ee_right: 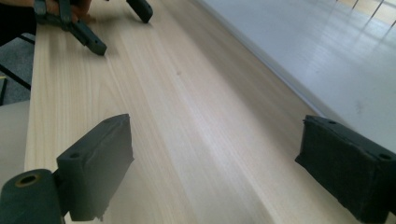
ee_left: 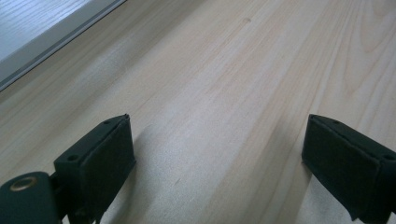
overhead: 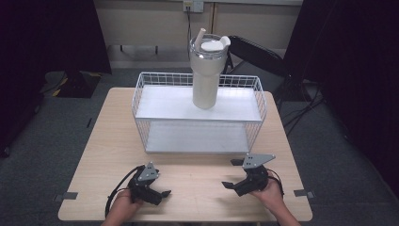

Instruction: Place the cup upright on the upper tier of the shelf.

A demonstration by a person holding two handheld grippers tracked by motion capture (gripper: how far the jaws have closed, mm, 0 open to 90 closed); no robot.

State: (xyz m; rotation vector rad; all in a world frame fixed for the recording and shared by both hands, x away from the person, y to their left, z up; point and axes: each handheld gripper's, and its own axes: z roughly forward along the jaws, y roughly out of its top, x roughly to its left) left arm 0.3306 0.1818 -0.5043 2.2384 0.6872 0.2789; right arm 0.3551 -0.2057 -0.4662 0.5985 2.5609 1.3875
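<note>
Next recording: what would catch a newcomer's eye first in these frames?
A tall white tumbler with a lid and straw stands upright on the top shelf of a white wire rack at the far side of the wooden table. At the near edge, the person's left tool and right tool rest low over bare wood, both open and holding nothing.

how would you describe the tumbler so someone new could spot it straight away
Start at the wooden table and find the white wire rack at its far side. On the rack's top shelf, right of centre, stands the tumbler: tall, cream, tapering downward, with a clear lid and a straw, the one upright thing there.
</note>
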